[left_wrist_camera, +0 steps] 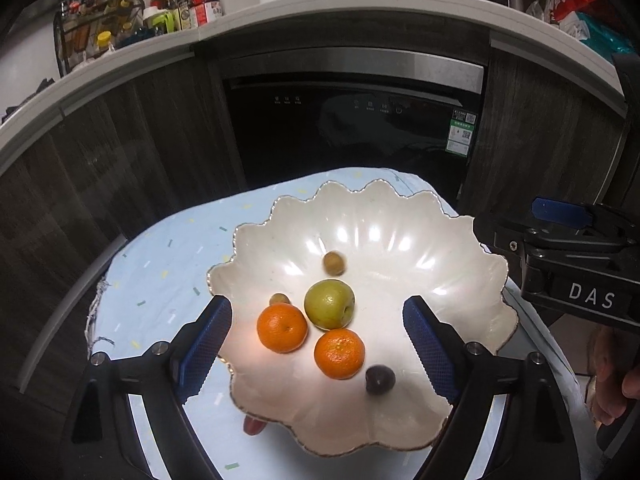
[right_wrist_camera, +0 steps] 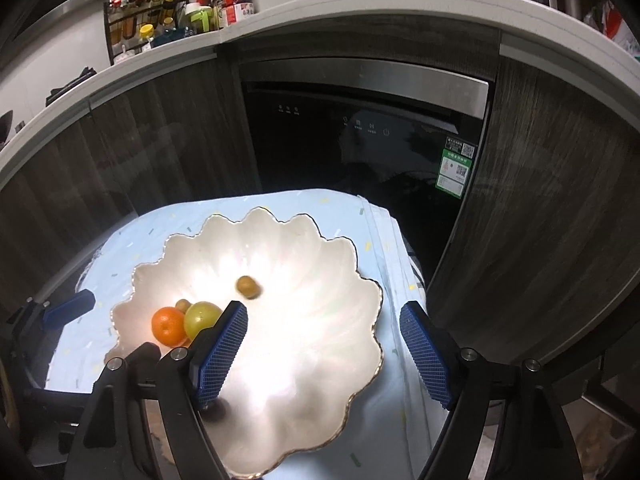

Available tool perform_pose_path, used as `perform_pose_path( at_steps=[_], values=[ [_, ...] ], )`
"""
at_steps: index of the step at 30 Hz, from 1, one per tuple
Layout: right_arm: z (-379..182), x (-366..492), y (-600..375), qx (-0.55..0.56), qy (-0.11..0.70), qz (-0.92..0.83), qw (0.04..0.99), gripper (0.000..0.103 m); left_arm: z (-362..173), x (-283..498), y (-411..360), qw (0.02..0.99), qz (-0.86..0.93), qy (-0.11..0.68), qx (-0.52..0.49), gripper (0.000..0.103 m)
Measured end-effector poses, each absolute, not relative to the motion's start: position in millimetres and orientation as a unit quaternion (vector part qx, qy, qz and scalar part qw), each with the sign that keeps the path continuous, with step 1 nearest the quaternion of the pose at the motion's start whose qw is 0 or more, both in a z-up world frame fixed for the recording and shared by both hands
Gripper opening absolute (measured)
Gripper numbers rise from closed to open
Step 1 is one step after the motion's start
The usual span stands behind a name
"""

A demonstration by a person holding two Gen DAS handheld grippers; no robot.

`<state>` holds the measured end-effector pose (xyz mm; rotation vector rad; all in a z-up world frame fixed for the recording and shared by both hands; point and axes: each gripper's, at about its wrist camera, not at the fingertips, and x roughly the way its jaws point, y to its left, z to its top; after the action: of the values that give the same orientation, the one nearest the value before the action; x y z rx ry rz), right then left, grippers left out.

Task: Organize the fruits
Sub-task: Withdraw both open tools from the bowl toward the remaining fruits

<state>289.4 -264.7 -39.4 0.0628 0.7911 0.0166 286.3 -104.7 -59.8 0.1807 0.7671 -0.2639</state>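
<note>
Both tools gape wide, empty, above the dish [left_wrist_camera: 460, 240]. A red fruit [left_wrist_camera: 253, 426] lies on the bench at the dish's 7 o'clock rim, nearest the left tool [left_wrist_camera: 318, 354]; the right tool [right_wrist_camera: 324, 356] hovers farther off.

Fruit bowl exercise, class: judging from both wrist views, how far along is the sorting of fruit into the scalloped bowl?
Mostly done. The scalloped bowl already holds two oranges, a green apple, a dark plum and two small brownish fruits. Nothing is in hand: the left gripper and right gripper are both open and empty. Left: a red fruit on the cloth, peeking from under the bowl's rim.
</note>
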Motion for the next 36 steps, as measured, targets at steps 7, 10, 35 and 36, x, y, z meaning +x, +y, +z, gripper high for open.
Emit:
perform_pose_path(
  at_steps=[7,10,35,36],
  values=[
    [-29.9,275.1,-258.3,0.030,0.377,0.007,0.926,0.079,-47.8,272.3,-94.8,0.921,-0.122,0.359,0.088,0.088],
    [-26.0,268.0,-255.9,0.029,0.373,0.006,0.927,0.080,-44.8,267.3,-90.1,0.924,-0.120,0.354,0.085,0.088],
    [-13.2,209.1,-210.6,0.044,0.348,-0.017,0.936,0.080,-37.6,221.9,-33.7,0.934,-0.105,0.336,0.062,0.088],
    [-12.7,206.9,-208.4,0.044,0.346,-0.019,0.937,0.080,-37.9,221.0,-31.5,0.934,-0.104,0.336,0.062,0.088]
  ],
)
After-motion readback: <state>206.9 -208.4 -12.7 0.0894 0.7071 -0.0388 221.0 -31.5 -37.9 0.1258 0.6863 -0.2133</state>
